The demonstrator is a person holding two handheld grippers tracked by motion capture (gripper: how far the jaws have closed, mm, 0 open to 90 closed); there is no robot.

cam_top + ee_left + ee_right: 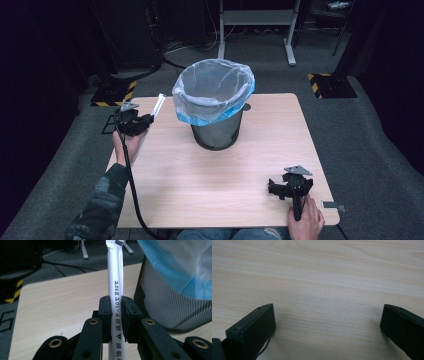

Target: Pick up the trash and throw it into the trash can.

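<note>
High view, nearest edge first: the right gripper (291, 187) sits low on the worktop (215, 175) by the front right corner, a hand (305, 222) behind it. In the right gripper view its fingers (252, 328) are spread wide with just bare wood between them, holding nothing. A bit further up on the left side, the left gripper (134, 123) is held over the worktop's left edge by the other hand (127, 145), a camo sleeve (100, 205) trailing back and the cable (132, 190) hanging down. Its fingers (105, 315) are clamped on a long white sachet (115, 290) with black printed text running along it; the sachet (156, 107) sticks out past the fingers toward the far side. Just beside it, around mid-worktop toward the back, stands a dark mesh bin (217, 132) lined with a pale blue bag (212, 92) folded over the rim. Past the worktop there's grey floor (350, 125) and white table legs (255, 30).
</note>
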